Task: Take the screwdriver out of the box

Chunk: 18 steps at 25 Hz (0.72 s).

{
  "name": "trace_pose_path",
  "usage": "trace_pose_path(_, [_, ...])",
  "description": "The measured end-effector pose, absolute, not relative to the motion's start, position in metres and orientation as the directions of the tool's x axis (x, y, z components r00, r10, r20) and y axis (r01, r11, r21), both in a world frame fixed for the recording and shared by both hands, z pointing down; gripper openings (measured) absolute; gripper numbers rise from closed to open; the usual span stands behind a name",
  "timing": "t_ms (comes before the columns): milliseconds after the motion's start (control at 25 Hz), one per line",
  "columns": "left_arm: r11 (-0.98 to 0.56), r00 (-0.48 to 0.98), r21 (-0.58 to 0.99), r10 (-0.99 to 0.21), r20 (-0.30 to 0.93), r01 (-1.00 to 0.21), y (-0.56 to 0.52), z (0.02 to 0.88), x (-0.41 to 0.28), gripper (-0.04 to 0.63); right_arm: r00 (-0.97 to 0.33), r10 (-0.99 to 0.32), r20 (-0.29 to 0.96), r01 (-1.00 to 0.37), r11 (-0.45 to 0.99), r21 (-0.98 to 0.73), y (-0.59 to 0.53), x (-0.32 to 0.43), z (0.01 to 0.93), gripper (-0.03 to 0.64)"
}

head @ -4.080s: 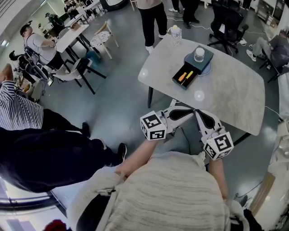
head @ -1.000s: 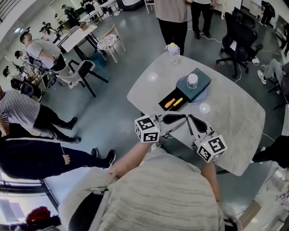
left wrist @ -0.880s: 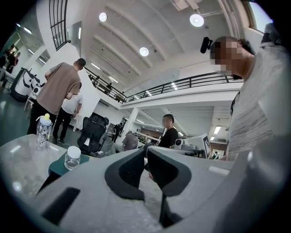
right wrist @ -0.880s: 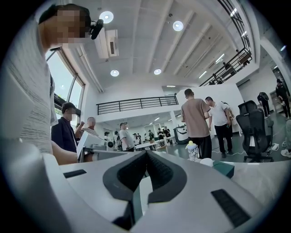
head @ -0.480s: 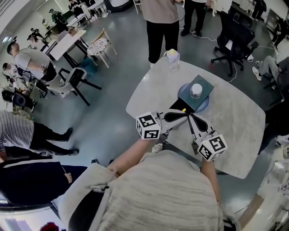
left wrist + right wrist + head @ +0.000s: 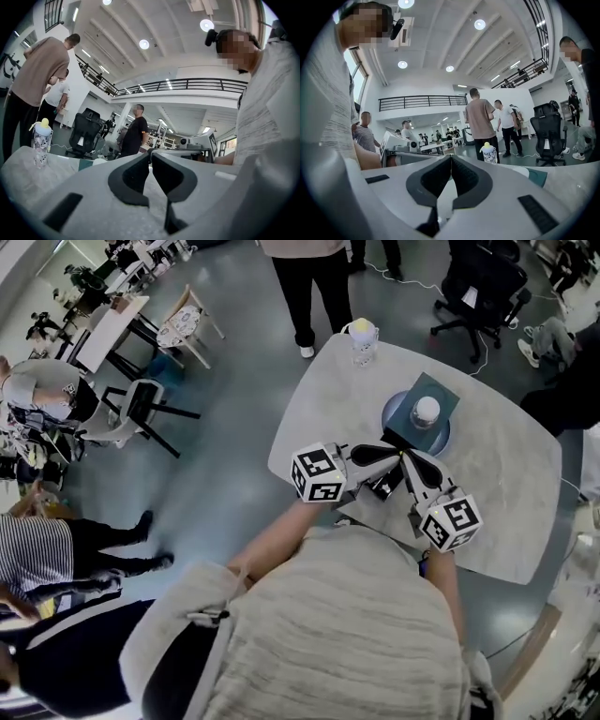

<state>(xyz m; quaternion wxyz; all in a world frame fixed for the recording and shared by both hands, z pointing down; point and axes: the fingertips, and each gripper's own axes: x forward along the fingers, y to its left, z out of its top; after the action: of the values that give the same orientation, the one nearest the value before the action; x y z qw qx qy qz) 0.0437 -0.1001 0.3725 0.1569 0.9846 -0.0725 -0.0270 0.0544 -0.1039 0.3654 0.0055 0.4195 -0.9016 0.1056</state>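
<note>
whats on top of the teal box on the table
A white jar stands on the teal box, which lies on a blue plate. The jar covers the box top beneath it.

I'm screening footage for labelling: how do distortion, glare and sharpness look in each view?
Head view: strong fisheye bend, pale marbled table looks bowed. Left gripper view: black circular vignette, ceiling lamps blown out, shut left claw looms large. Right gripper view: same vignette and lamp glare, shut right claw likewise.
</note>
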Motion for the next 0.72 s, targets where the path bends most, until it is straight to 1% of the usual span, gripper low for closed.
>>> trace_pose_path(160, [-0.941, 0.994, 0.32, -0.111, 0.008, -0.108, -0.11, 0.388, 0.035, 0.035, -0.621, -0.772, 0.139, -0.782, 0.596, -0.181, -0.112, 0.046, 0.382, 0.011])
trace_pose_path(400, [-0.927, 0.994, 0.358, -0.105, 0.041, -0.113, -0.12, 0.409, 0.017, 0.035, -0.588, -0.772, 0.241, -0.808, 0.574, -0.132, -0.114, 0.04, 0.41, 0.011])
trace_pose_path(600, [-0.912, 0.991, 0.388, -0.123, 0.053, -0.134, -0.129, 0.418, 0.008, 0.035, -0.593, -0.729, 0.342, -0.789, 0.612, -0.063, -0.121, 0.036, 0.43, 0.012])
trace_pose_path(720, [-0.903, 0.988, 0.401, -0.143, 0.052, -0.151, -0.135, 0.422, 0.007, 0.035, -0.601, -0.672, 0.432, -0.743, 0.669, 0.006, -0.128, 0.038, 0.446, 0.012])
